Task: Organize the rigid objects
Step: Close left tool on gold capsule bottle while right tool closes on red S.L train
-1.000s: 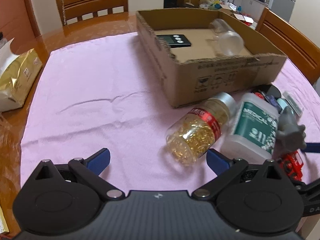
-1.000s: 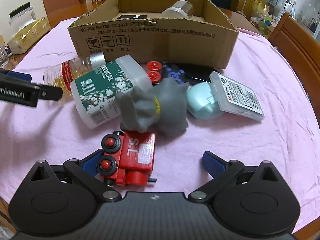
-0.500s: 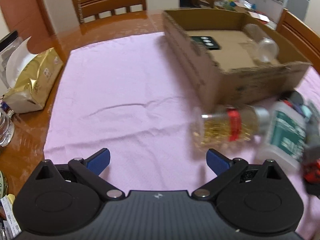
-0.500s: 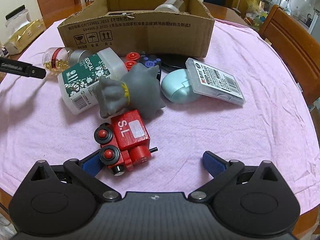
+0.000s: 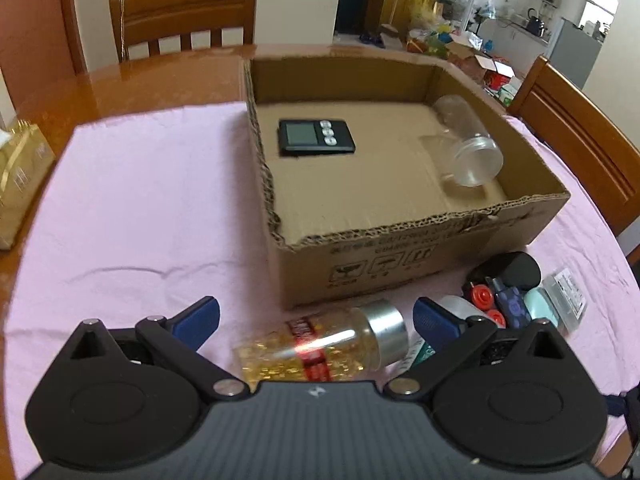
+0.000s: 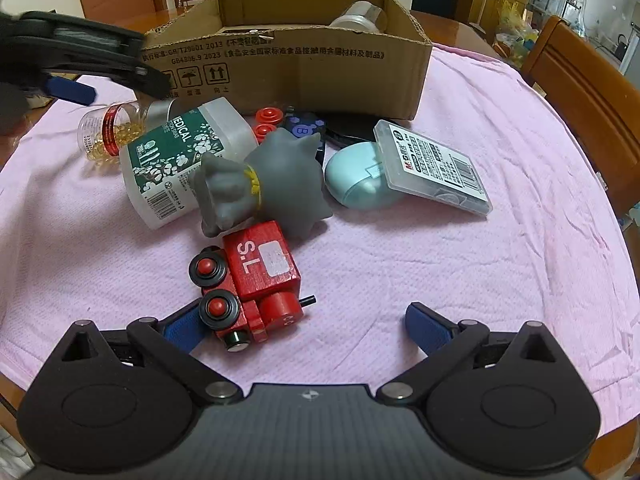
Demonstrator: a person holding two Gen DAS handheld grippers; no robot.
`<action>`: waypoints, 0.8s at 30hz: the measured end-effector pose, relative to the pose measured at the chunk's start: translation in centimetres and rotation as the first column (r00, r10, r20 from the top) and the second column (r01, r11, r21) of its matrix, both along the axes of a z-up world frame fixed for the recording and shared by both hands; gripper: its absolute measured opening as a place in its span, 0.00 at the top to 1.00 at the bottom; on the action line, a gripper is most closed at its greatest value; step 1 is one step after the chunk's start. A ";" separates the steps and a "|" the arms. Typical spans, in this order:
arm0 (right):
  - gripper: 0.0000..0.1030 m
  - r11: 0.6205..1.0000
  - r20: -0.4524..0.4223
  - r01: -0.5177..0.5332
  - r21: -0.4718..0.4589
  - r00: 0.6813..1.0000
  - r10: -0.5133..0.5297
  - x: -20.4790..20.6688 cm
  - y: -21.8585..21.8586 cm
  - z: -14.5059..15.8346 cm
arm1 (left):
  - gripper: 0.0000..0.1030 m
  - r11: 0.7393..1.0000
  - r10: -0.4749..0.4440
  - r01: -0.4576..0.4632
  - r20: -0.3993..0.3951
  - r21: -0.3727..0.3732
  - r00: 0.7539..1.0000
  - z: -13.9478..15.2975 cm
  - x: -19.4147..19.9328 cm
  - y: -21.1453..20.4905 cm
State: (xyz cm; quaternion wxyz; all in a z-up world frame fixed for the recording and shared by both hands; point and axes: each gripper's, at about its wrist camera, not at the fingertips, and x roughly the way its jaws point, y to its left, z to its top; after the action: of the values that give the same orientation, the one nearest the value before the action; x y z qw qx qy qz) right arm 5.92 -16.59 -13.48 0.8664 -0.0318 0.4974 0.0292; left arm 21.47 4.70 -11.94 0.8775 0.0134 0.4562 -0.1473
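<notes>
My left gripper (image 5: 316,318) is open, its jaws either side of a clear capsule bottle (image 5: 320,350) with a red band and silver cap, lying on the pink cloth in front of the cardboard box (image 5: 400,264). The box holds a black timer (image 5: 316,137) and a clear jar (image 5: 466,146). My right gripper (image 6: 304,322) is open above the cloth, its left fingertip beside a red toy train (image 6: 252,276). Behind the train lie a grey rubber toy (image 6: 272,184), a white medical bottle (image 6: 176,156), a mint case (image 6: 360,180) and a clear plastic case (image 6: 432,168).
Wooden chairs stand behind the table (image 5: 184,16) and to the right (image 5: 576,136). A gold packet (image 5: 20,176) lies at the left table edge. Small red caps (image 6: 268,120) and a dark patterned item (image 6: 304,128) lie by the box front. The left gripper's body (image 6: 80,52) hangs over the capsule bottle.
My left gripper has swung right and moved forward over the capsule bottle, which now lies between its jaws. My right gripper has drawn a little closer to the red train.
</notes>
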 end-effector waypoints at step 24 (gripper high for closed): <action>0.00 1.000 0.009 -0.021 0.002 1.000 0.021 -0.1 -0.1 0.0 | 0.00 0.992 -0.014 0.012 0.015 0.123 1.000 -3.4 -2.2 3.4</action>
State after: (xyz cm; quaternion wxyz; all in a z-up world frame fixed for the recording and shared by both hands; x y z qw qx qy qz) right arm 5.83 -16.74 -13.48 0.8683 -0.0362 0.4933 0.0384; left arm 19.23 8.13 -15.30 0.8777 0.0714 0.4572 -0.1245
